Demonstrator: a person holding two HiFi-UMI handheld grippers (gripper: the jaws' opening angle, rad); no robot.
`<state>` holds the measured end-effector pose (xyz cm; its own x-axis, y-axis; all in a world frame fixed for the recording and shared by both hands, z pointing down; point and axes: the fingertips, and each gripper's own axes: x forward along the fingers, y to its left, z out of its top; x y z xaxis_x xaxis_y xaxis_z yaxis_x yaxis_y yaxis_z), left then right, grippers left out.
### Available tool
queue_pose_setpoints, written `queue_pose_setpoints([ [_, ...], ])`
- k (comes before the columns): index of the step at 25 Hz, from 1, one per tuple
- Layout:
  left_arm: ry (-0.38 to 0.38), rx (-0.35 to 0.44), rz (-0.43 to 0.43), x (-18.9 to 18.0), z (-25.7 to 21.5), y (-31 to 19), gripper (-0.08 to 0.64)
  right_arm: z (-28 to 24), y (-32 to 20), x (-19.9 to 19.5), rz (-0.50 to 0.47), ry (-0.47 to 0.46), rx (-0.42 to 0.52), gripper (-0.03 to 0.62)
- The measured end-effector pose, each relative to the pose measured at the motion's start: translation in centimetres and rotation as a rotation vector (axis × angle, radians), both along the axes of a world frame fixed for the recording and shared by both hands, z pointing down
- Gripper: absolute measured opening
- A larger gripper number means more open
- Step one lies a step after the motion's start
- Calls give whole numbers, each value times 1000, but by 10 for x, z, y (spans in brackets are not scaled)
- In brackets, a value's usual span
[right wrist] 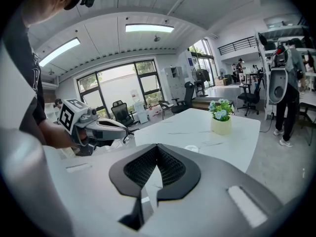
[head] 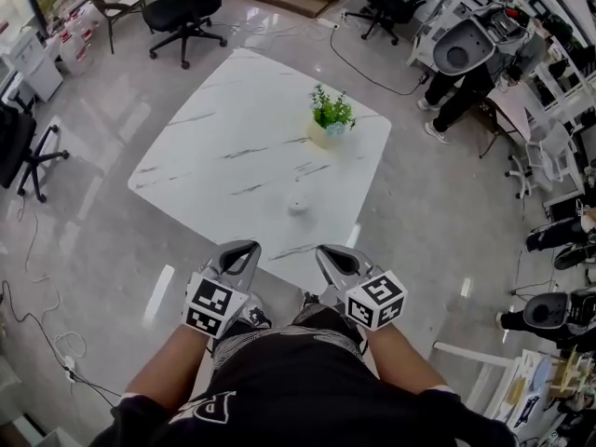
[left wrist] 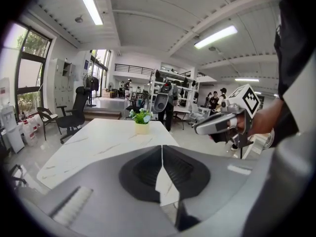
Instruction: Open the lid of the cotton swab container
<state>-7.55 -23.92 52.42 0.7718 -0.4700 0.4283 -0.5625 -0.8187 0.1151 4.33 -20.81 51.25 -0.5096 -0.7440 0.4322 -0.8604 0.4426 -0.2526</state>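
Observation:
A small round white cotton swab container (head: pixel 298 205) stands with its lid on, near the front edge of the white marble table (head: pixel 214 147). Both grippers hang short of that edge, close to my body. My left gripper (head: pixel 244 248) is shut with nothing in it, below and left of the container. Level with it, my right gripper (head: pixel 328 250) is also shut and empty, below and right of the container. In the right gripper view the container (right wrist: pixel 191 148) peeks just over the closed jaws. In the left gripper view it is hidden behind the closed jaws.
A potted plant (head: pixel 331 119) stands on the table's far right part. Black office chairs (head: pixel 184 9) stand beyond the table and at the left. Cables (head: pixel 37 315) lie on the floor at my left. People (head: pixel 461 87) and shelves of equipment fill the right side.

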Motion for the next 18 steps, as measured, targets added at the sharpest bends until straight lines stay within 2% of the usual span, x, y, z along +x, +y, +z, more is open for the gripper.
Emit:
queue_pose_setpoints([
  [10, 12, 12, -109, 20, -16, -17, 61, -10, -28, 10, -134, -8, 16, 0],
  [18, -29, 31, -160, 33, -18, -23, 61, -10, -38, 30, -165, -39, 31, 0],
])
